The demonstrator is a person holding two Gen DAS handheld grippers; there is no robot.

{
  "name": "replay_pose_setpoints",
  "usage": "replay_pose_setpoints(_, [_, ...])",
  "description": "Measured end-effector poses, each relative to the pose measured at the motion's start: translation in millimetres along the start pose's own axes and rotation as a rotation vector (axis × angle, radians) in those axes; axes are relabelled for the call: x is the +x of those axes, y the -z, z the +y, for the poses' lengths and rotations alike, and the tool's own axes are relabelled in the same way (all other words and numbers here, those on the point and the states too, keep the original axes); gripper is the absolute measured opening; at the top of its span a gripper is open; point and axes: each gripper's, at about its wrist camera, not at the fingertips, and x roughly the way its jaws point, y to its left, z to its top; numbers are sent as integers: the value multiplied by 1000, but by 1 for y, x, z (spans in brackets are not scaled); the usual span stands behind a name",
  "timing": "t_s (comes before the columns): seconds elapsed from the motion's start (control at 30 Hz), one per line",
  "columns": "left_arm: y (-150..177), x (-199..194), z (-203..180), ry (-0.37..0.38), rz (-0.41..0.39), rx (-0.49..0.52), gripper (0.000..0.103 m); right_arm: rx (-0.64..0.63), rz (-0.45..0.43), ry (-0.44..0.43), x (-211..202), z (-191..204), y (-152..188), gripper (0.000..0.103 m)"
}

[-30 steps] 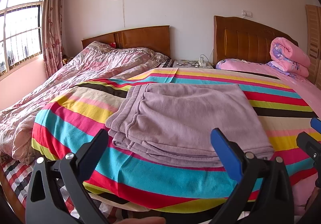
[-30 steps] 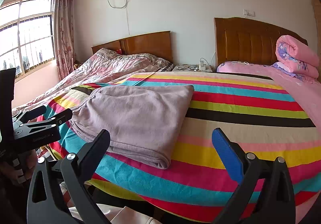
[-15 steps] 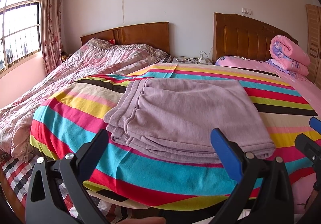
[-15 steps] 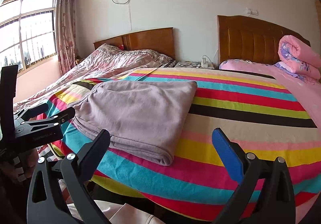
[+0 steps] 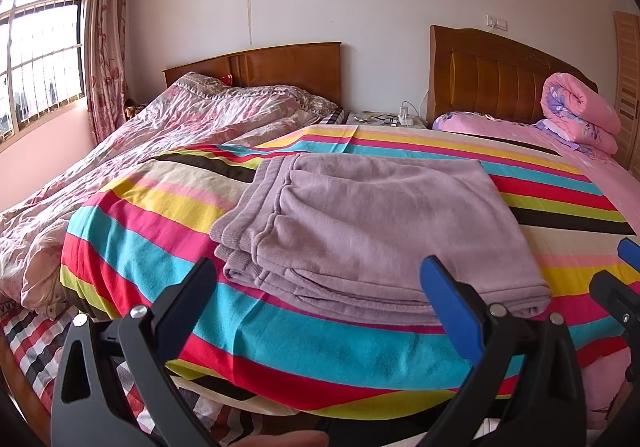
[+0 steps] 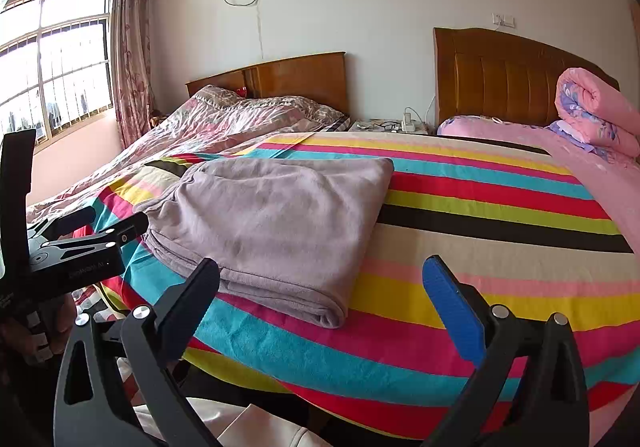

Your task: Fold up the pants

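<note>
The mauve pants [image 5: 368, 231] lie folded in a flat rectangle on the striped bedspread [image 5: 160, 203], waistband layers stacked at the left. They also show in the right wrist view [image 6: 276, 219], left of centre. My left gripper [image 5: 320, 283] is open and empty, hovering just in front of the pants' near edge. My right gripper [image 6: 324, 283] is open and empty, in front of the pants' right near corner. The left gripper also appears at the left edge of the right wrist view [image 6: 84, 227].
A second bed with a crumpled pink floral quilt [image 5: 168, 135] lies to the left. A rolled pink blanket [image 5: 576, 115] and a pink pillow [image 5: 480, 125] sit by the wooden headboard [image 5: 492, 79]. A nightstand [image 5: 384, 119] with cables stands between the beds.
Both grippers have drifted slightly, so the view tilts a little. The pants lie as before. Both grippers stay open.
</note>
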Motion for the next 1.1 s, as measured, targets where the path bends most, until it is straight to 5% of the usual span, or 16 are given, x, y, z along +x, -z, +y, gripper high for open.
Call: replay_pose_setpoints(1.1, [1, -2, 1, -35, -15, -11, 102, -4, 12, -16, 4, 1, 3, 98])
